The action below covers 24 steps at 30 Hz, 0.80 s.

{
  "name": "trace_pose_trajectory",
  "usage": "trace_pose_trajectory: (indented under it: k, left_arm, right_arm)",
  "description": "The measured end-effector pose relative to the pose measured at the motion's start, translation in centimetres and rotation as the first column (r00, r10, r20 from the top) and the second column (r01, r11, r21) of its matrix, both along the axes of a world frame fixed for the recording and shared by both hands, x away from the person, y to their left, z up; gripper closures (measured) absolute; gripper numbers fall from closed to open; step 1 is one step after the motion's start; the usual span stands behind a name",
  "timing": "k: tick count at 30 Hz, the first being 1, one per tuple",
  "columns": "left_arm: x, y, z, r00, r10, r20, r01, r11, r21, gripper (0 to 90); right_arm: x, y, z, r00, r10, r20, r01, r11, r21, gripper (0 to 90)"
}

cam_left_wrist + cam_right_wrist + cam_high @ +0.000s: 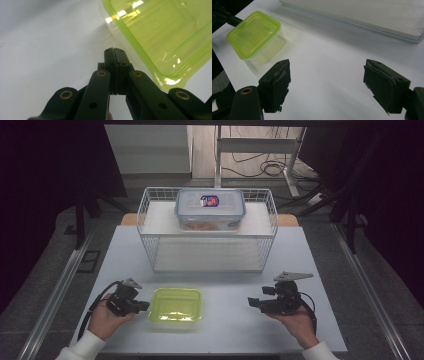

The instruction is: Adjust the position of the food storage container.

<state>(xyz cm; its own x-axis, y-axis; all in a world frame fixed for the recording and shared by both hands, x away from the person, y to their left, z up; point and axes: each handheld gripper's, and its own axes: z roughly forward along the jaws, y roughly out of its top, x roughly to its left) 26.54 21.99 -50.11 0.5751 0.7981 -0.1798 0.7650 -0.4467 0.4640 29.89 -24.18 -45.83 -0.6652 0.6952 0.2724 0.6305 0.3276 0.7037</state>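
Note:
A lime-green lidded plastic container (176, 304) sits near the table's front edge, between the two grippers. In the left gripper view the container (162, 32) lies just to the right of the jaws. My left gripper (147, 306) (115, 50) is shut with nothing between its jaws, its tip close beside the container's left side. My right gripper (251, 302) (338, 82) rests to the right, apart from the container, jaws wide open and empty. In the right gripper view the green container (253, 33) stands farther off at the upper left.
A white wire basket rack (150, 245) stands at the back of the white table (225, 330), with a clear blue-rimmed lidded box (210, 209) on its upper shelf. Metal rails run along both table sides. A person's hands hold both grippers from the front edge.

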Motion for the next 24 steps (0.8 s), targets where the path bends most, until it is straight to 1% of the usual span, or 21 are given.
trace_pose_trajectory:
  k: [2,7,13,18,19,21,24]
  left_arm:
    - [0.0,-0.5,-0.1,0.9999,-0.010,-0.006,0.010,0.9999,-0.003,90.0]
    - [0.4,-1.9,-0.2,0.9996,-0.029,-0.006,0.029,0.9995,0.012,90.0]
    - [0.8,-4.4,-0.5,0.9973,-0.073,-0.010,0.074,0.9968,0.031,90.0]
    - [1.1,-6.3,-0.5,0.9952,-0.097,-0.012,0.097,0.9951,0.019,90.0]
    - [1.2,-6.6,-0.4,0.9943,-0.106,-0.012,0.107,0.9940,0.025,90.0]
    - [1.5,-7.3,-0.4,0.9934,-0.114,-0.010,0.115,0.9931,0.024,90.0]
    - [1.8,-8.0,-0.4,0.9932,-0.116,-0.010,0.116,0.9932,0.011,90.0]
  right_arm:
    - [0.0,0.1,0.0,1.0000,0.004,0.003,-0.004,1.000,0.001,21.7]
    - [0.0,-0.1,0.1,1.0000,0.002,0.004,-0.002,1.000,0.003,21.7]
    - [-0.1,-0.2,0.1,1.0000,0.001,0.005,-0.001,1.000,0.004,21.7]
    - [-0.1,-0.3,0.0,1.0000,-0.002,0.002,0.002,1.000,0.006,21.7]
    - [-0.1,-0.3,0.0,1.0000,0.000,0.002,0.000,1.000,0.004,21.7]
    - [-0.1,-0.3,0.0,1.0000,0.000,0.002,0.000,1.000,0.002,21.7]
    - [-0.1,-0.3,-0.2,1.0000,0.003,-0.002,-0.003,1.000,0.002,21.7]
